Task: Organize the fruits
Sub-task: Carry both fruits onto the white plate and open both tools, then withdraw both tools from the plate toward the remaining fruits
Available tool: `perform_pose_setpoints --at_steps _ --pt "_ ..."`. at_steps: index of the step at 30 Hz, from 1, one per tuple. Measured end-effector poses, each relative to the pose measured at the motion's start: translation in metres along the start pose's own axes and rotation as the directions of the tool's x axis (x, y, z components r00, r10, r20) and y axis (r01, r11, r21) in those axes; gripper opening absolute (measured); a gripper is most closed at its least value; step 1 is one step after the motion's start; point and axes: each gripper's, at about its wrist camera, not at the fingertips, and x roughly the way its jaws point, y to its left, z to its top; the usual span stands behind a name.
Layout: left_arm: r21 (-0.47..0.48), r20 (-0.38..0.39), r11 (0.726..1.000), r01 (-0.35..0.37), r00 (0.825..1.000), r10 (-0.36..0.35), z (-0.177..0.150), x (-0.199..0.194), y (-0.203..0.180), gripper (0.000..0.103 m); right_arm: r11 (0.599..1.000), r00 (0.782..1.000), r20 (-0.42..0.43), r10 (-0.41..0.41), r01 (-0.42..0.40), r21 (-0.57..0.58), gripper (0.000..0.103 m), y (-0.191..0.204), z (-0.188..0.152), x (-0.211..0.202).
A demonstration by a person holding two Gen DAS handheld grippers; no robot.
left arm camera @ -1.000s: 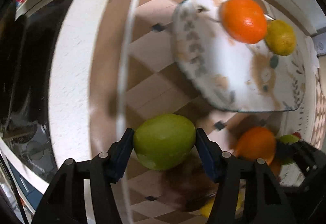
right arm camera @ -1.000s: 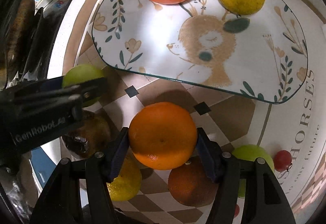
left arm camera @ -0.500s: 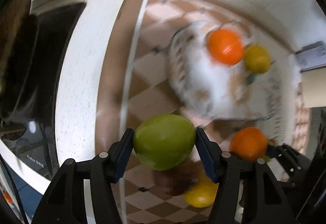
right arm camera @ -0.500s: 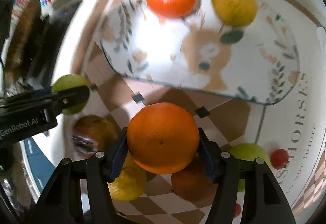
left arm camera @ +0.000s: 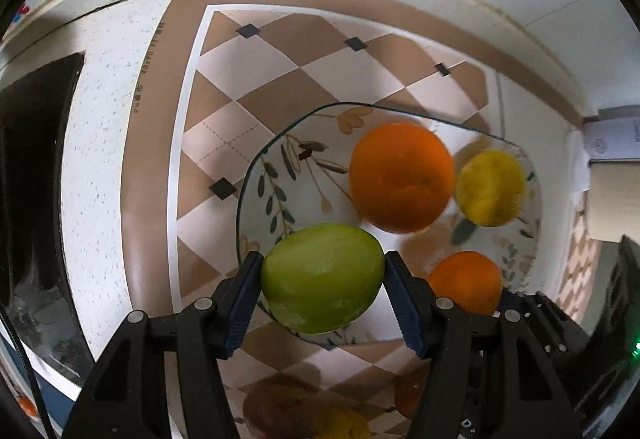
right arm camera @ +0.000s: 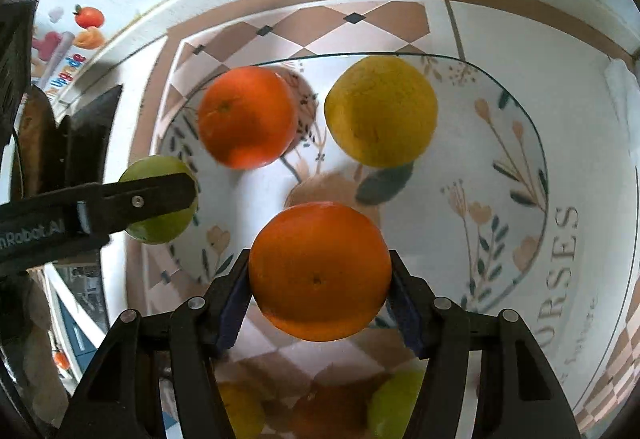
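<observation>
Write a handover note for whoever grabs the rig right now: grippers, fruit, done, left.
Left gripper: shut on green fruit, over the plate's near-left edge.
Right gripper: shut on orange, over the plate's near side.
Done: another orange and a yellow citrus already sit on the plate.
Left: set both held fruits down, then fetch the loose fruit lying on the mat near the grippers.

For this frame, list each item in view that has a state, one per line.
Left claw: shut on the green fruit, held above the plate's edge.
Right claw: shut on the held orange, above the plate.
Glass plate: flat on the mat, partly filled.
Plate orange: resting on the plate.
Yellow citrus: resting on the plate beside it.
</observation>
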Motion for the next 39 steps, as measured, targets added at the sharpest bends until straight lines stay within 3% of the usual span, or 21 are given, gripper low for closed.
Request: perform_pose_setpoints --at_steps 10,15,26,33,39 --pt "-0.026 -0.011 1.000 0.004 1.000 -0.005 0.006 0.009 0.001 0.062 1.000 0.998 -0.056 -0.011 0.012 0.010 0.067 0.008 0.007 0.022" --pt "-0.021 0.012 1.000 -0.001 1.000 0.001 0.008 -0.007 0.005 0.086 1.000 0.999 -0.046 -0.017 0.017 0.002 0.087 0.014 0.010 0.015" --pt "0.014 0.119 0.997 -0.079 0.990 0.077 -0.035 -0.054 0.001 0.086 0.993 0.992 0.040 -0.120 0.121 -0.006 0.094 0.012 -0.008 -0.042" --pt "0.011 0.244 0.990 -0.144 0.960 0.137 -0.085 -0.090 -0.003 0.086 0.991 0.984 0.119 -0.135 0.135 0.012 0.094 0.007 -0.036 -0.081" --pt "0.031 0.357 0.983 -0.180 0.921 0.158 -0.128 -0.123 -0.014 0.086 0.990 0.969 0.205 -0.141 0.143 0.007 0.094 0.014 -0.067 -0.121"
